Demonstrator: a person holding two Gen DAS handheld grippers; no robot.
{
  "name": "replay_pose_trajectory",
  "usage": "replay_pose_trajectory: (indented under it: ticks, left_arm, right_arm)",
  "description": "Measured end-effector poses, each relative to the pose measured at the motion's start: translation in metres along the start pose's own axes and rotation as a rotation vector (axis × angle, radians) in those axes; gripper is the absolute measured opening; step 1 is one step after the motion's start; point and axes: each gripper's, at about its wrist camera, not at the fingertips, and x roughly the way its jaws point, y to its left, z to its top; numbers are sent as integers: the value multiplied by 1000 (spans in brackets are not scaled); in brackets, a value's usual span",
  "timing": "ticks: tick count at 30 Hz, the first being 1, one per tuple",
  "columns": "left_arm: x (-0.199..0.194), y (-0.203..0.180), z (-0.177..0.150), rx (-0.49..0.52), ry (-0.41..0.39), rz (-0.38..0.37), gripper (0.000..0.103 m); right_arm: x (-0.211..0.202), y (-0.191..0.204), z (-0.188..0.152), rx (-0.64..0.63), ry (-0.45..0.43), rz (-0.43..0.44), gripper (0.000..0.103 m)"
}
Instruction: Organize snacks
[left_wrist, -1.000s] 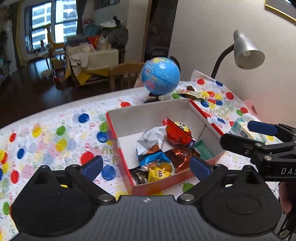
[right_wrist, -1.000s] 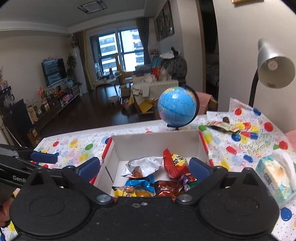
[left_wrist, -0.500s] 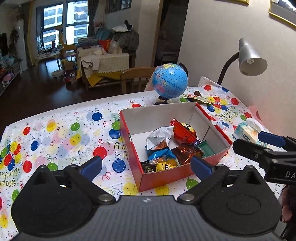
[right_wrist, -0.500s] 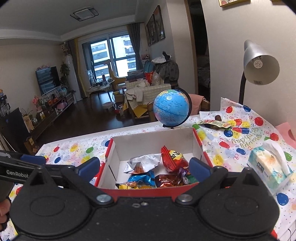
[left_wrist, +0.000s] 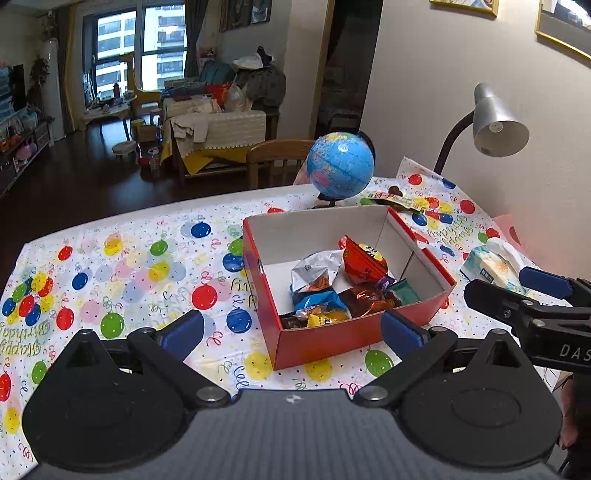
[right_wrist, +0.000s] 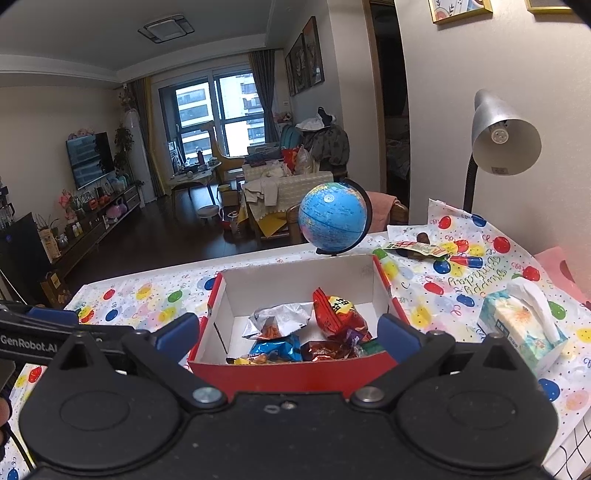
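Observation:
A red cardboard box (left_wrist: 325, 343) (right_wrist: 295, 373) with a white inside stands on the balloon-print tablecloth. Several snack packets lie in it, among them a red bag (left_wrist: 364, 258) (right_wrist: 338, 314), a silver bag (left_wrist: 314, 271) (right_wrist: 279, 319) and a blue bag (left_wrist: 317, 299) (right_wrist: 277, 349). My left gripper (left_wrist: 291, 332) hangs open in front of the box, nothing between its blue pads. My right gripper (right_wrist: 288, 332) is open too, just before the box's near wall. Each gripper shows at the edge of the other's view. A green snack wrapper (left_wrist: 393, 199) (right_wrist: 413, 249) lies by the globe.
A blue globe (left_wrist: 340, 168) (right_wrist: 332, 218) stands behind the box. A grey desk lamp (left_wrist: 495, 125) (right_wrist: 502, 136) rises at the right by the wall. A tissue pack (left_wrist: 491, 264) (right_wrist: 521, 325) lies right of the box. A wooden chair (left_wrist: 277, 158) stands past the table's far edge.
Both grippers have drawn back and up from the box, so it looks smaller and its whole near wall shows. Both stay open. The snacks have not moved.

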Motion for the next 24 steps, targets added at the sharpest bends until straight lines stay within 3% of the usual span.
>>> replay_pose_trajectory:
  ticks: [24]
  left_arm:
    - [-16, -8, -3, 3, -58, -33, 103]
  right_arm:
    - [-9, 2, -1, 17, -10, 19, 103]
